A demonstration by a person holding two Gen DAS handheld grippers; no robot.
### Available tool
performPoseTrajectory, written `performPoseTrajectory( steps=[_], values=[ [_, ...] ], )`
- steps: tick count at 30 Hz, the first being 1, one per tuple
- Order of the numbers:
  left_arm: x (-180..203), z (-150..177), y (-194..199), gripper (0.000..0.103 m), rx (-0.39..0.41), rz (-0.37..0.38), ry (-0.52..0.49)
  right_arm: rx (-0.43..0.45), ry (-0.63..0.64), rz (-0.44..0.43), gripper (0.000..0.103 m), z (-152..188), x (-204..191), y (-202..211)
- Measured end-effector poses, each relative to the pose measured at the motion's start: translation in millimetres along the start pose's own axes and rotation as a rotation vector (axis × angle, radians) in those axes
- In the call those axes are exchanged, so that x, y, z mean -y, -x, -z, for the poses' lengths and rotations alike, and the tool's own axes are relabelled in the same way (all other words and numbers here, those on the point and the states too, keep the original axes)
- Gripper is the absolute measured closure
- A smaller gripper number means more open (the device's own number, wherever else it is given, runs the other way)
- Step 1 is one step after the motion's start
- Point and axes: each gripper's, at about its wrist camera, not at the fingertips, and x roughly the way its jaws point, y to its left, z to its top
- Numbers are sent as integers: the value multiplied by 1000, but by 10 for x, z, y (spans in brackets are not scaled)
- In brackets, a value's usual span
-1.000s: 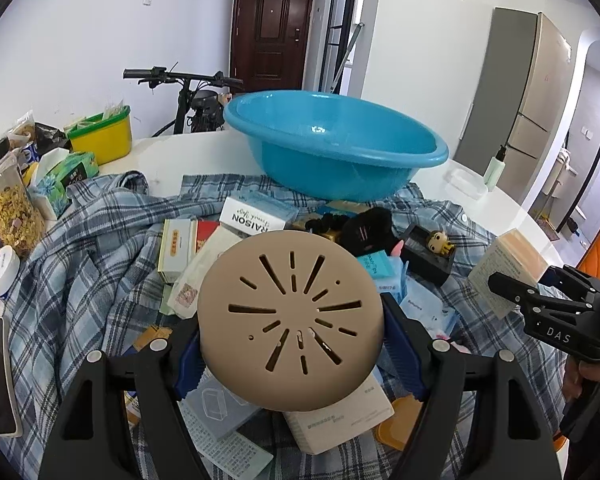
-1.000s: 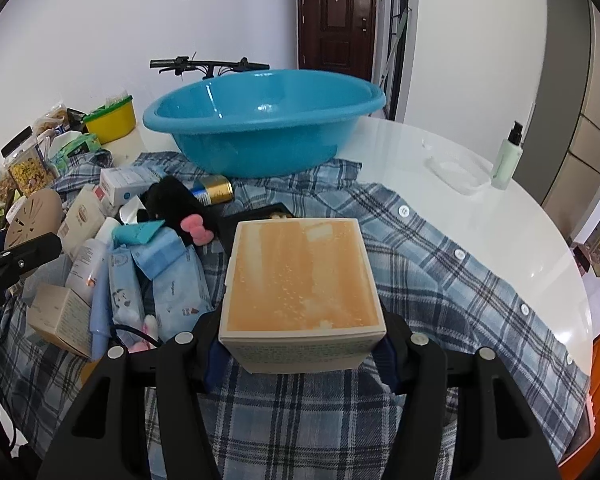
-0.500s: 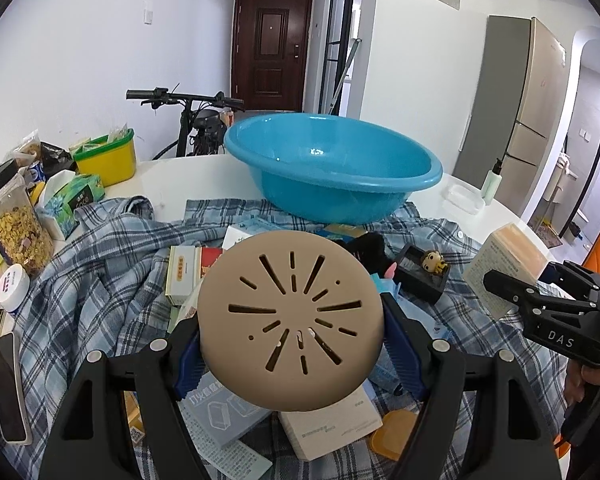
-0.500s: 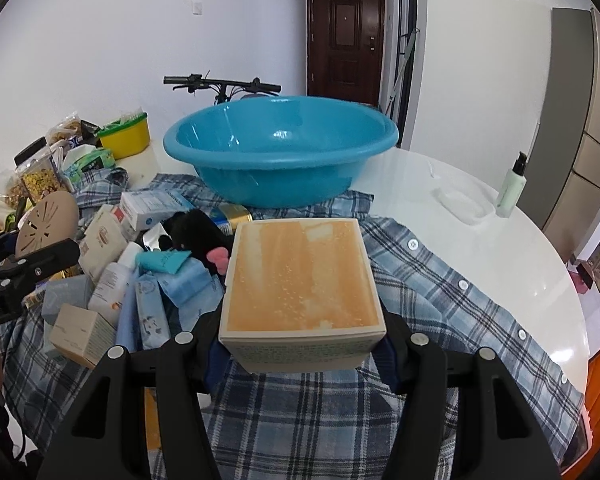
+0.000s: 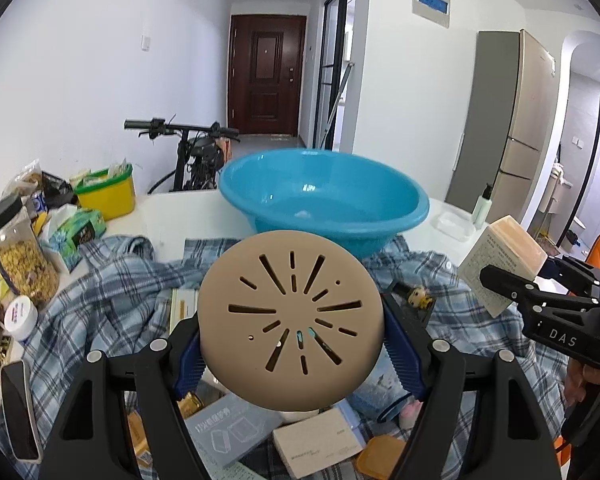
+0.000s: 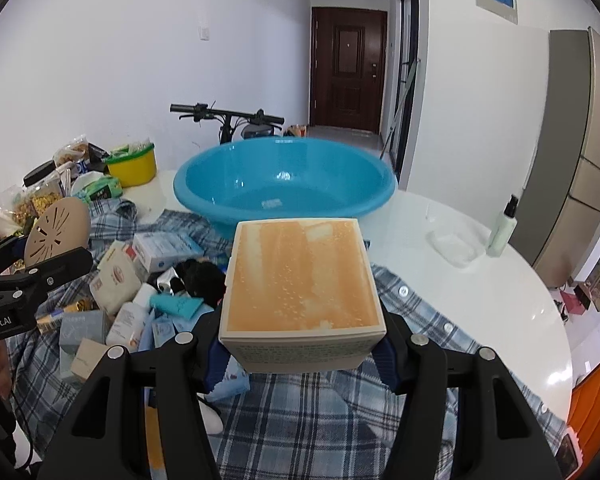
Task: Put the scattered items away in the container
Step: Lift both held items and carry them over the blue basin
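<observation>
My left gripper (image 5: pixel 292 356) is shut on a round beige slotted disc (image 5: pixel 290 312), held above the pile of small boxes and tubes (image 6: pixel 140 296) on the plaid cloth. My right gripper (image 6: pixel 300 354) is shut on an orange-topped cream box (image 6: pixel 302 276), also lifted. The blue basin (image 5: pixel 324 200) stands just behind the cloth, open and nearly empty; in the right wrist view the basin (image 6: pixel 284 188) is straight ahead. The right gripper and its box (image 5: pixel 500 256) show at the right of the left wrist view. The left gripper and disc (image 6: pixel 58 230) show at the left of the right wrist view.
A yellow tub (image 5: pixel 106 196), snack jars (image 5: pixel 20 256) and a tissue pack stand at the table's left. A phone (image 5: pixel 18 408) lies at the near left edge. A lotion bottle (image 6: pixel 504 224) and a clear tray (image 6: pixel 454 246) sit on the white table at right. A bicycle stands behind.
Both grippers have risen with their loads and tilted up, so the basin's inside now shows. The pile sits lower in both views.
</observation>
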Motion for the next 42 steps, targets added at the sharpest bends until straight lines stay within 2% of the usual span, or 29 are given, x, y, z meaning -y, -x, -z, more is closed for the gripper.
performPoseTrajectory(
  steps=[6, 28, 33, 38, 42],
  values=[
    [22, -207, 108, 25, 57, -1, -7, 40, 25, -9, 45, -153, -61, 81],
    [81, -961, 673, 24, 287, -21, -66, 285, 79, -19, 45, -832, -197, 618],
    [70, -1010, 699, 24, 289, -12, -49, 306, 78, -24, 45, -937, -195, 597],
    [25, -995, 544, 24, 247, -1, -31, 306, 83, -21, 45, -973, -175, 522],
    [-64, -1056, 415, 24, 253, 9, 3, 299, 77, -18, 45, -1020, -127, 435]
  ],
)
